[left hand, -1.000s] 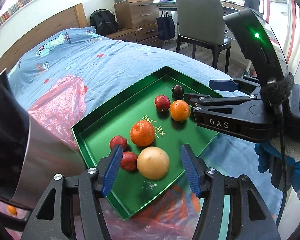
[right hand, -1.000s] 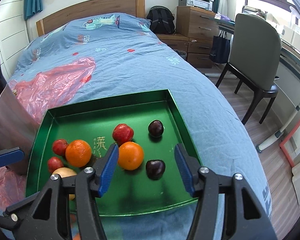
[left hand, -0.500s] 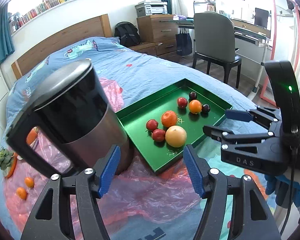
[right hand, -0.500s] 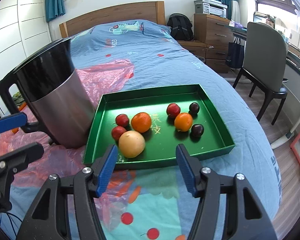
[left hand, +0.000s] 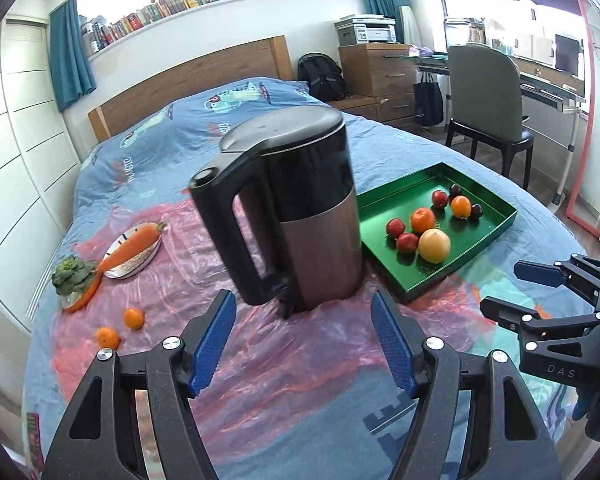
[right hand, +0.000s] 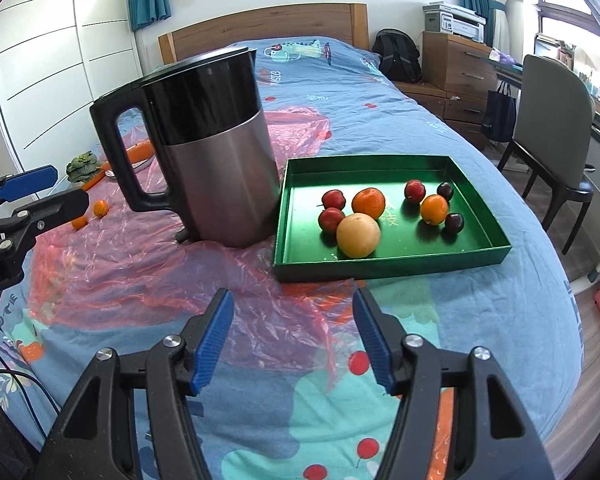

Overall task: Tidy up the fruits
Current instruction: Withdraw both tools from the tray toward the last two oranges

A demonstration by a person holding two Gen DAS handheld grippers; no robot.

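Observation:
A green tray (right hand: 392,268) sits on the bed with several fruits in it: a big yellow fruit (right hand: 358,235), two oranges (right hand: 368,203), red plums (right hand: 333,199) and dark plums (right hand: 454,223). The same tray (left hand: 460,268) shows at the right in the left wrist view. Two small oranges (left hand: 134,318) lie loose on the pink plastic sheet at the left. My left gripper (left hand: 302,300) hovers in front of the kettle, its jaws opening with nothing between them. My right gripper (right hand: 293,296) is open and empty, short of the tray's near wall.
A tall black-and-steel kettle (left hand: 300,208) stands left of the tray, touching or nearly touching it. A carrot (left hand: 134,246) lies on a small plate, and a leafy vegetable (left hand: 74,276) sits on another dish. A chair (left hand: 488,96) and desk stand beside the bed.
Both grippers have pulled back and up from over the tray, so the kettle and the whole bed have come into view. Both pairs of jaws stand wider than before.

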